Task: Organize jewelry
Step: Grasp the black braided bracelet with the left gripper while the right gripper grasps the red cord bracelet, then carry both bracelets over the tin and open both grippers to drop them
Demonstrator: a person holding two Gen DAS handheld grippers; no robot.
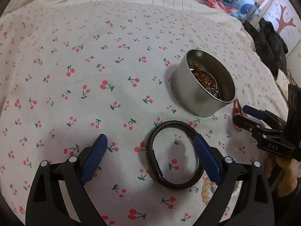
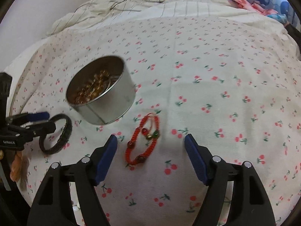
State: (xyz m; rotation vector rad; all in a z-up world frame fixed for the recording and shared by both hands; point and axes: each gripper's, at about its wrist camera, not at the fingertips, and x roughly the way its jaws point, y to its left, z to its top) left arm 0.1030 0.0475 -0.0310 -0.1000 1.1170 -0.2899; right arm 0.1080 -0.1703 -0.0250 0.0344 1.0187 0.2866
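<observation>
Right gripper (image 2: pixel 151 143) released, jaws wide; red bracelet (image 2: pixel 143 141) between fingers, toward nine o'clock. Left gripper (image 1: pixel 151 143) released over black bracelet (image 1: pixel 174 154). One tin (image 1: pixel 202 88) at one o'clock.

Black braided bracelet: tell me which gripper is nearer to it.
Left. The left gripper is open right over the black braided bracelet, one pad beside its band. The right gripper sits farther off, open over the red cord bracelet.
</observation>
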